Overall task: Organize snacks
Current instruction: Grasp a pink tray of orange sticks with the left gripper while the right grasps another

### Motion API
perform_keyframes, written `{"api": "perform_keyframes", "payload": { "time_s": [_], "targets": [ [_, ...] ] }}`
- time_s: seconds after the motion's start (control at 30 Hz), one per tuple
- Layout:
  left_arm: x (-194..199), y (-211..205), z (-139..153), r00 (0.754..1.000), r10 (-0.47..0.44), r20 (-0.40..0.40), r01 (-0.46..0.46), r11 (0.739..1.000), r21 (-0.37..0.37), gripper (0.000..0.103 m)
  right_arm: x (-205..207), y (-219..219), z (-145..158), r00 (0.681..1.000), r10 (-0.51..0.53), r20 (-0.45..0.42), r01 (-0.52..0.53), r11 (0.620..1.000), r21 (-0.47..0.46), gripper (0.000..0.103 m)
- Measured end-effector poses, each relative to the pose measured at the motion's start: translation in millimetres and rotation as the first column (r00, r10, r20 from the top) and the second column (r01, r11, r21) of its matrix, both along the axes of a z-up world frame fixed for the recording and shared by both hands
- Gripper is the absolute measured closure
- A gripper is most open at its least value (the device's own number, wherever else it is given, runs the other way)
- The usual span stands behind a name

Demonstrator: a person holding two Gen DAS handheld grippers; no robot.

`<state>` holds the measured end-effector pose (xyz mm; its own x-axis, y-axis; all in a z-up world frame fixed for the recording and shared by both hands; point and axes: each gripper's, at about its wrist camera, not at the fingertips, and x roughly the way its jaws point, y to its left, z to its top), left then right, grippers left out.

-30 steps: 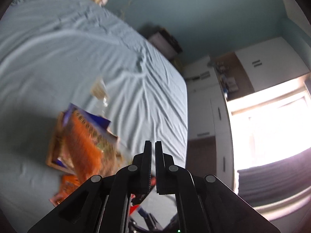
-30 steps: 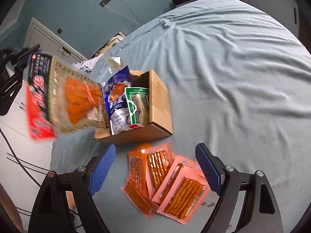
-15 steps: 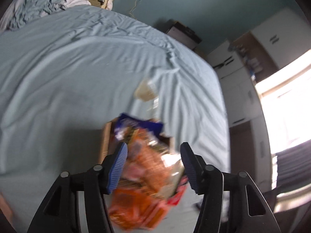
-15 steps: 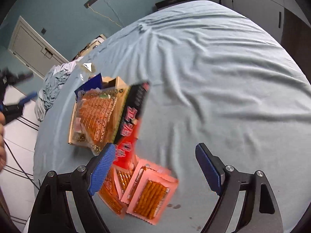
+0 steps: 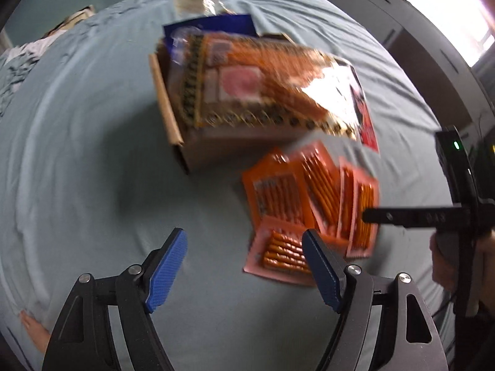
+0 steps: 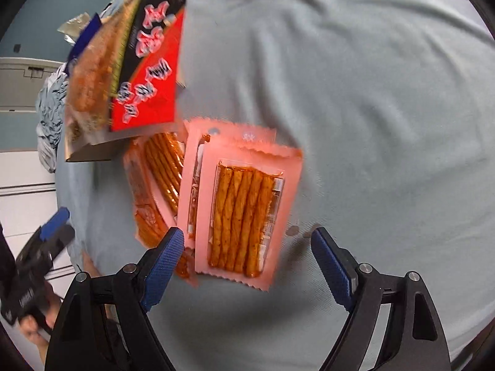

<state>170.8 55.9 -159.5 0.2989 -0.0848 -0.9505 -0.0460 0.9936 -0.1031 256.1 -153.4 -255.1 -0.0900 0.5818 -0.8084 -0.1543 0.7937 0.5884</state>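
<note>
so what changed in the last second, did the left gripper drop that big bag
Yes. The left gripper, shut a second ago, has let go of the big snack bag, which now lies across the cardboard box; its jaws are opening with nothing between them. Both grippers have come down toward the small orange packets. The right gripper stayed open and empty; the packets and the box stayed put.

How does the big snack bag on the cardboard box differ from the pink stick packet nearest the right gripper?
The big snack bag is far larger than the pink stick packet. The bag lies across the cardboard box; the packet lies flat on the bedsheet. The bag's end is black and red with lettering; the packet is plain pink with a clear window. Both hold orange snacks.
</note>
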Motion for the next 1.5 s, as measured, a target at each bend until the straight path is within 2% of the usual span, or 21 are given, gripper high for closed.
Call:
{"api": "perform_keyframes", "payload": {
  "time_s": [0.1,0.17,0.2,0.23,0.33,0.47,0.57,0.73,0.83,0.9,1.03,1.07,1.1,1.17,1.27,1.5],
  "targets": [
    [-2.0,-6.0,-14.6,0.999,-0.014,-0.052,0.012,0.999,-0.048,0.026,8.1,17.5,0.7,0.999,0.019,0.041,-0.019,1.0,-0.005,0.018],
    [0.2,-7.8,-24.0,0.996,-0.019,-0.085,0.012,0.997,-0.079,0.026,9.3,24.6,9.7,0.993,0.029,0.117,-0.029,1.0,-0.003,0.022],
    [-1.0,-10.1,-28.0,0.995,-0.03,-0.094,0.022,0.996,-0.086,0.026,8.2,29.5,14.4,0.986,0.052,0.16,-0.048,0.999,-0.025,0.037],
    [-0.7,-12.3,-32.1,0.994,-0.045,-0.104,0.036,0.996,-0.087,0.026,5.5,34.3,16.9,0.979,0.082,0.186,-0.076,0.996,-0.039,0.042],
    [-3.5,-23.1,-44.6,0.985,-0.097,-0.141,0.089,0.994,-0.062,0.026,-2.4,39.4,21.4,0.962,0.128,0.242,-0.116,0.991,-0.065,0.048],
    [-8.7,-42.8,-56.6,0.968,-0.18,-0.176,0.178,0.984,-0.029,0.026,-9.8,31.5,27.9,0.958,0.124,0.259,-0.114,0.992,-0.052,0.058],
    [-13.0,-54.0,-63.1,0.957,-0.225,-0.183,0.23,0.973,0.006,0.026,-11.1,25.3,35.0,0.948,0.135,0.287,-0.125,0.991,-0.053,0.059],
    [-13.9,-62.1,-76.4,0.952,-0.222,-0.208,0.227,0.974,-0.003,0.026,-17.6,19.5,32.3,0.946,0.141,0.291,-0.133,0.99,-0.046,0.062],
    [-16.7,-67.9,-77.1,0.959,-0.215,-0.182,0.227,0.973,0.047,0.026,-20.6,7.8,36.9,0.946,0.145,0.29,-0.14,0.989,-0.037,0.062],
    [-18.2,-76.1,-76.6,0.953,-0.255,-0.162,0.265,0.963,0.045,0.025,-17.8,1.8,42.4,0.942,0.152,0.298,-0.143,0.988,-0.051,0.062],
    [-18.3,-96.2,-81.0,0.939,-0.315,-0.135,0.328,0.94,0.088,0.016,-12.0,1.6,39.4,0.949,0.143,0.282,-0.134,0.99,-0.05,0.062],
    [-18.4,-98.6,-82.7,0.939,-0.318,-0.13,0.331,0.94,0.089,0.009,-11.1,2.2,37.7,0.952,0.136,0.275,-0.128,0.991,-0.048,0.062],
    [-18.0,-101.8,-85.9,0.94,-0.316,-0.126,0.328,0.94,0.092,0.0,-10.8,1.4,37.4,0.953,0.135,0.273,-0.126,0.991,-0.049,0.062],
    [-18.0,-107.8,-96.2,0.947,-0.294,-0.132,0.309,0.944,0.116,0.0,-10.5,1.4,36.3,0.953,0.136,0.271,-0.128,0.991,-0.049,0.062],
    [-24.2,-118.9,-106.8,0.948,-0.293,-0.123,0.312,0.931,0.188,0.0,-9.8,2.1,36.5,0.953,0.134,0.27,-0.126,0.991,-0.048,0.062],
    [-20.1,-110.0,-111.2,0.969,-0.211,-0.132,0.232,0.957,0.172,0.0,-8.1,4.6,34.5,0.956,0.129,0.264,-0.121,0.991,-0.05,0.062]
  ]
}}
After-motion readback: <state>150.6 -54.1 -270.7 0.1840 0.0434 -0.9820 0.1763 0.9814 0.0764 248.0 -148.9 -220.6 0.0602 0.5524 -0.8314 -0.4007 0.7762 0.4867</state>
